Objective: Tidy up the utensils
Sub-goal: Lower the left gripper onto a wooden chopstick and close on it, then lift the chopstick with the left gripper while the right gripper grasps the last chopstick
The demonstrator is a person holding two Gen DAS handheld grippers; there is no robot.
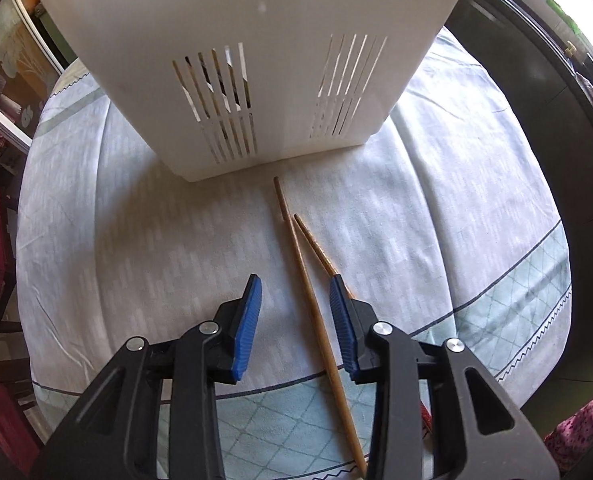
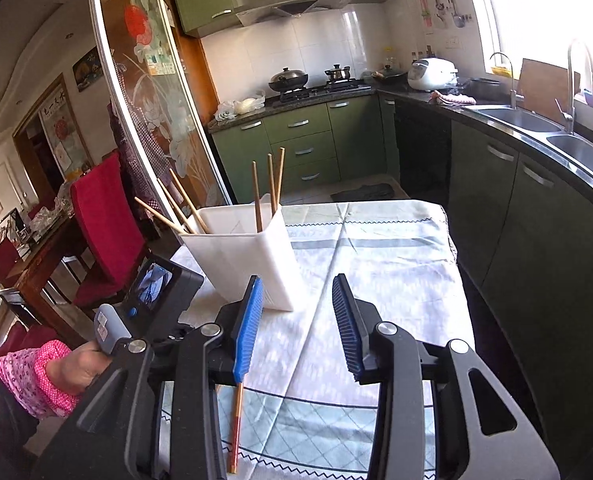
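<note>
Now, step: picking up 1 chopstick off the tablecloth [image 1: 416, 208].
Left gripper [image 1: 295, 292]: released, pads [image 1: 248, 320] apart, the longer chopstick [image 1: 296, 248] between them untouched.
Second chopstick [image 1: 316, 246]: just beside it, passing under the right-hand pad.
Right gripper [image 2: 297, 294]: released, holding nothing.
Holder [image 2: 248, 252]: upright just beyond, 6 chopsticks already in.
Advice: centre on 1 stick, close gently, lift clear.

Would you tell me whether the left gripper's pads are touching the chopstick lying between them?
Apart. The left wrist view shows tablecloth on both sides of the chopstick between the left gripper's open pads.
</note>
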